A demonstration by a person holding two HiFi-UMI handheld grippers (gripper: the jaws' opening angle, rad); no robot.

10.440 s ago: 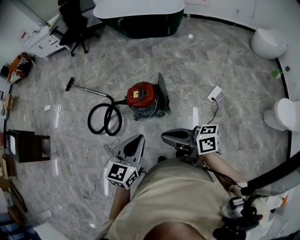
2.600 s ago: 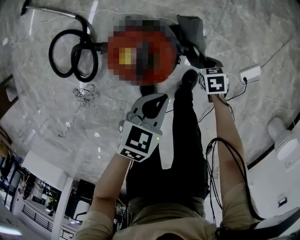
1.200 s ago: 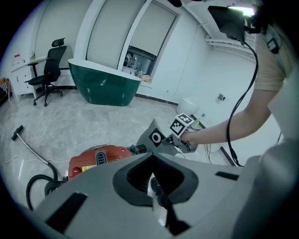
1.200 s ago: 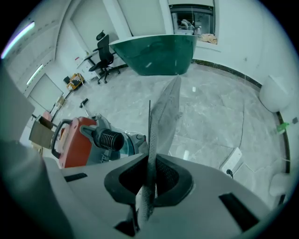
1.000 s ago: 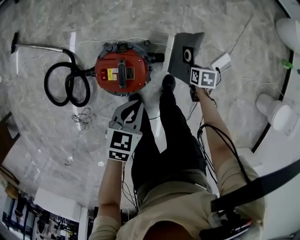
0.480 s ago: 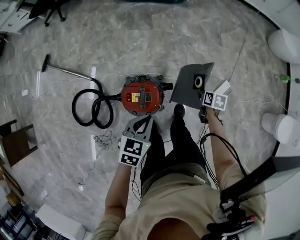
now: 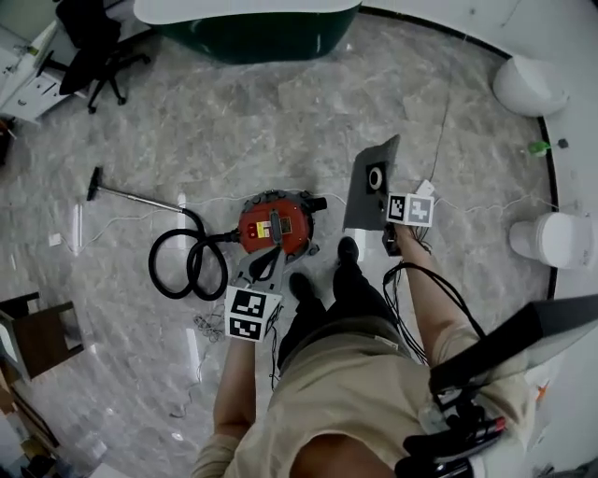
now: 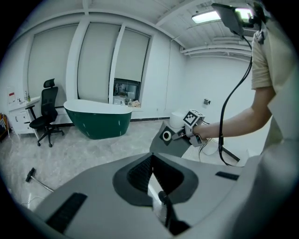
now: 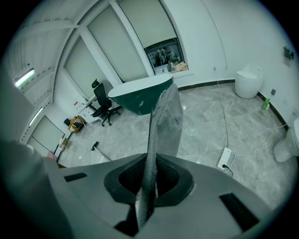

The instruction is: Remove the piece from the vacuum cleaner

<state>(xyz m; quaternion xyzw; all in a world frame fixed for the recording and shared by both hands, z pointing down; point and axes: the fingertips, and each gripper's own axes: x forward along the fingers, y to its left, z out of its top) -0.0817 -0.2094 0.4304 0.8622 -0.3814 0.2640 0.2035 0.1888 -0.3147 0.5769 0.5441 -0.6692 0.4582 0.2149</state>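
The red vacuum cleaner (image 7: 276,224) stands on the marble floor, its black hose (image 7: 187,266) coiled to its left. My right gripper (image 7: 386,218) is shut on the edge of a flat grey piece (image 7: 374,182) with a round white-ringed hole, held up to the right of the vacuum and apart from it. In the right gripper view the piece (image 9: 163,121) runs edge-on up from between the jaws of my right gripper (image 9: 149,175). My left gripper (image 7: 271,257) hangs over the vacuum's near side, shut and empty (image 8: 150,158). The left gripper view also shows the piece (image 8: 170,142).
A green bathtub (image 7: 248,28) and an office chair (image 7: 89,56) stand at the far side. A power strip (image 7: 425,189) with cables lies by the right gripper. A toilet (image 7: 551,238) is at the right wall. The person's shoes (image 7: 346,250) stand beside the vacuum.
Both grippers have risen as the person straightened up. The grey piece stays in the right gripper and now hangs higher above the floor, beside the vacuum.
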